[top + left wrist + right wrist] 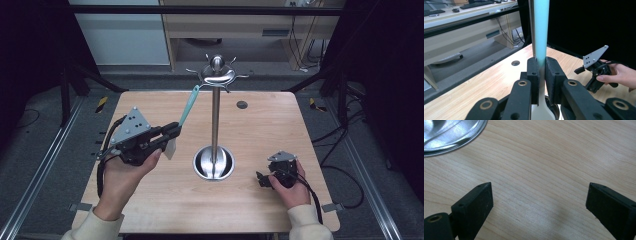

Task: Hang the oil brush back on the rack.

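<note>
A spatula with a teal handle [189,106] and a white blade [170,148] is clamped in my left gripper [175,131], left of a tall metal utensil stand [215,115]. The handle slants up so that its top end reaches a hook of the stand's crown [217,75]. In the left gripper view the jaws of the left gripper [542,67] press on the teal handle [541,30] from both sides, with the stand's pole [532,25] just behind. My right gripper [262,179] rests low on the table right of the stand's round base [214,162]. Its jaws stand wide apart around the right gripper [539,200] midpoint, over bare wood.
The wooden table [150,200] has a small round hole [242,104] at the back right. The stand's shiny base rim [454,137] lies close to the right gripper. Beyond the table are a wooden desk [240,25] and dark frame posts.
</note>
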Demonstrator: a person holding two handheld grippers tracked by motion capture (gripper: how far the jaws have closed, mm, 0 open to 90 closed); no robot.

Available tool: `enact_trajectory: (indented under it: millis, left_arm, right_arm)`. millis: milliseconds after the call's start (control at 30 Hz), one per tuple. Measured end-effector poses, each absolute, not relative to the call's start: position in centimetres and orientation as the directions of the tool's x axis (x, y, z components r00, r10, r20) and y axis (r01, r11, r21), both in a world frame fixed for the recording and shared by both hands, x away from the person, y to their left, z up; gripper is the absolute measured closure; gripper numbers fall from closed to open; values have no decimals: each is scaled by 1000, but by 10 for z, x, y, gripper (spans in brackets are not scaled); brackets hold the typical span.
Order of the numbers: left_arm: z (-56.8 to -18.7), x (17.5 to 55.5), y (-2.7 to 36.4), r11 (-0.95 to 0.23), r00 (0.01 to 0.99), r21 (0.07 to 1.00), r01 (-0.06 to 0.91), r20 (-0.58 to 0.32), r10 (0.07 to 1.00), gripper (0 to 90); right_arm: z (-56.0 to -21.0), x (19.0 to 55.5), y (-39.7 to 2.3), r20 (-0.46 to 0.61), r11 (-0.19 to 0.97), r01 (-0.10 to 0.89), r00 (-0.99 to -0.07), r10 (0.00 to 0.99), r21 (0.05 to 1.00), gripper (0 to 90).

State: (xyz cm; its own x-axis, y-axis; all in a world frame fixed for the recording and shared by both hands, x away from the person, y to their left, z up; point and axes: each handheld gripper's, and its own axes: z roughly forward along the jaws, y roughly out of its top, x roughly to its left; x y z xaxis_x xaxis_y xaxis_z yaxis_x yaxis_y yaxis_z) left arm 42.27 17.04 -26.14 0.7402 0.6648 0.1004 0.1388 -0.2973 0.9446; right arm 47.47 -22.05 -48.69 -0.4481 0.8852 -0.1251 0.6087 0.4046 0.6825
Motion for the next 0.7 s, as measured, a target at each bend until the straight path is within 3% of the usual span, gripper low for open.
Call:
enact_trajectory:
  millis: [700]
  left_arm:
    - [-266, 436, 158, -312, 749, 938, 153, 96, 656, 820]
  right_arm:
    - [-486, 475, -221, -124, 402, 607, -447, 886, 685, 80]
